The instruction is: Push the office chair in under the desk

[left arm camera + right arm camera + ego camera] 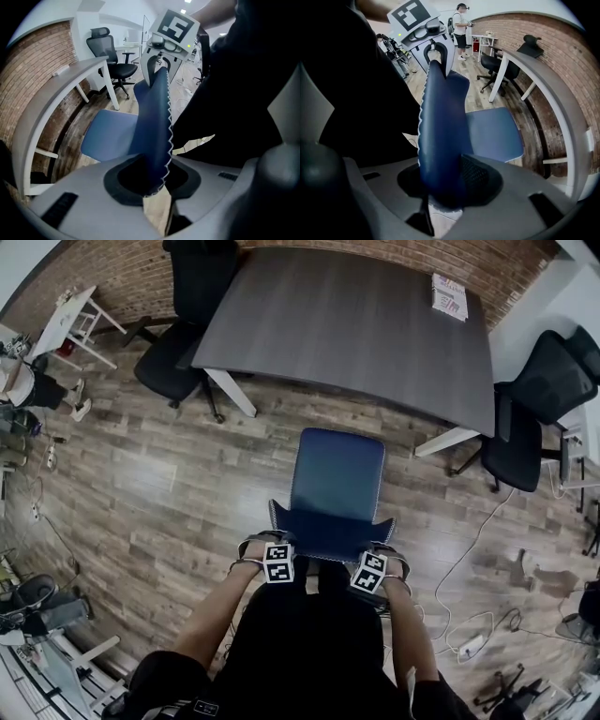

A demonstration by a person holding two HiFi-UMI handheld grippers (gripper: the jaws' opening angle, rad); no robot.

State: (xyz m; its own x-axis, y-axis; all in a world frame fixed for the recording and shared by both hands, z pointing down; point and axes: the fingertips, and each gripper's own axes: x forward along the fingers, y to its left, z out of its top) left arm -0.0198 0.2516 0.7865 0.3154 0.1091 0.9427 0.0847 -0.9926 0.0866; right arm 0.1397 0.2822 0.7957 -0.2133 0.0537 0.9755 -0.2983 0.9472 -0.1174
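**Grasp stage, before the push.** Nearest, the left gripper (260, 544) and right gripper (386, 557) point steeply down, each partly closed over the top edge of the backrest (330, 532). The right one clamps it. The left one appears to as well, though its pad contact is harder to see. Beyond them, the blue chair (337, 470) stands short of the desk (356, 324), with its seat facing it. The next move calls for an even, level push from both hands, aimed between the white desk legs (232, 390). No containers figure here.

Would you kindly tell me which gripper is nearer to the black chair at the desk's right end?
Right. The right gripper holds the blue backrest at its right corner, the side toward that black chair; the left gripper holds its left corner, farther off.
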